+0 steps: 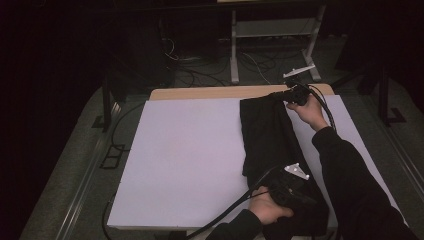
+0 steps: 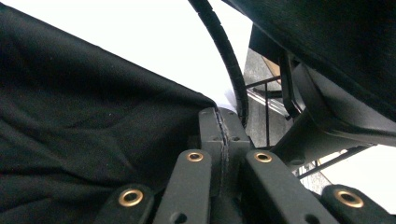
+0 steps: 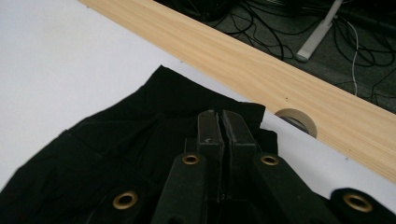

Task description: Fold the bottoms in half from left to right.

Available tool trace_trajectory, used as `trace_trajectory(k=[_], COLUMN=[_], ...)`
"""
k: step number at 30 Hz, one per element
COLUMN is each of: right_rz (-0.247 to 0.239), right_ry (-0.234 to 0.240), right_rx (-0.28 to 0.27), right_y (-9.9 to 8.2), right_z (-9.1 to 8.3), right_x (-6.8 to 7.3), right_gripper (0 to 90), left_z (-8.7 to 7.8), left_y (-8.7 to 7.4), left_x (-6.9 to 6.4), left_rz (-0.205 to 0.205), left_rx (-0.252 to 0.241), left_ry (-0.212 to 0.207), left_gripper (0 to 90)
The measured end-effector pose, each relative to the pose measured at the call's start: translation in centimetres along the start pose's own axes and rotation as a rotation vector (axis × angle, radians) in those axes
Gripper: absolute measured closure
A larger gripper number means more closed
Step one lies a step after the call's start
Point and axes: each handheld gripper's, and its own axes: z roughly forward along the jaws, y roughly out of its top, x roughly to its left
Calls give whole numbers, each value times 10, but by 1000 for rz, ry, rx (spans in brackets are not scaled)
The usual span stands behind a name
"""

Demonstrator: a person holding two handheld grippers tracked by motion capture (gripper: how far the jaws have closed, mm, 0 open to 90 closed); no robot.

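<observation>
cloth: the black cloth point(image 1: 267, 135) lies on the right side of the white worktop point(image 1: 185, 150); soft, light, floppy; best held at its ends
left gripper point(image 1: 287, 187): fingers shut, pinching the near end
right gripper point(image 1: 295, 95): fingers shut on the far edge
hidden: the near end sits under a sleeve point(image 1: 350, 185)

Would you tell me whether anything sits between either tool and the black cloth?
Nothing visible does: the left tool and the right tool are both shut on the black cloth, one at each end.
</observation>
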Motion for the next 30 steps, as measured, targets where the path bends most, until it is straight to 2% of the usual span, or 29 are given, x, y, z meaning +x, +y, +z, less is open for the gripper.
trace_trajectory(k=[5,7,12,14,19,20,21,22,23,24,25,27,29,30], right_rz=[-24,-25,-14,-10,8,18,18,31,79,79,96,103,105,121], right_ry=[2,3,-1,6,11,14,14,18,49,49,50,54,51,70], right_rx=[-20,-21,0,-1,2,7,7,7,2,2,-6,-14,-26,-37], right_y=[-12,-14,-22,-23,-29,-30,-30,-31,-33,-33,-34,-35,-36,-36], right_z=[5,6,11,12,15,16,16,16,16,16,14,11,6,0], right_x=[-5,-7,-14,-15,-19,-20,-20,-21,-23,-23,-23,-23,-22,-22], right_gripper=[860,860,859,859,857,853,853,842,789,789,751,661,573,488], left_z=[16,19,28,31,35,35,35,36,34,34,32,27,19,15], left_y=[3,3,4,4,5,5,5,4,4,4,4,4,5,5], left_x=[2,2,2,4,5,6,6,6,7,7,7,6,7,7], left_rz=[-35,-32,-41,-56,-64,-63,-63,-72,-92,-92,-83,-66,-57,-56], left_rx=[22,28,35,42,54,48,48,39,33,33,24,8,-22,-42], left_ry=[9,9,4,6,3,4,4,3,-16,-16,-7,22,27,31], left_gripper=[889,889,888,888,883,857,754,754,652,610,610,525,465,412])
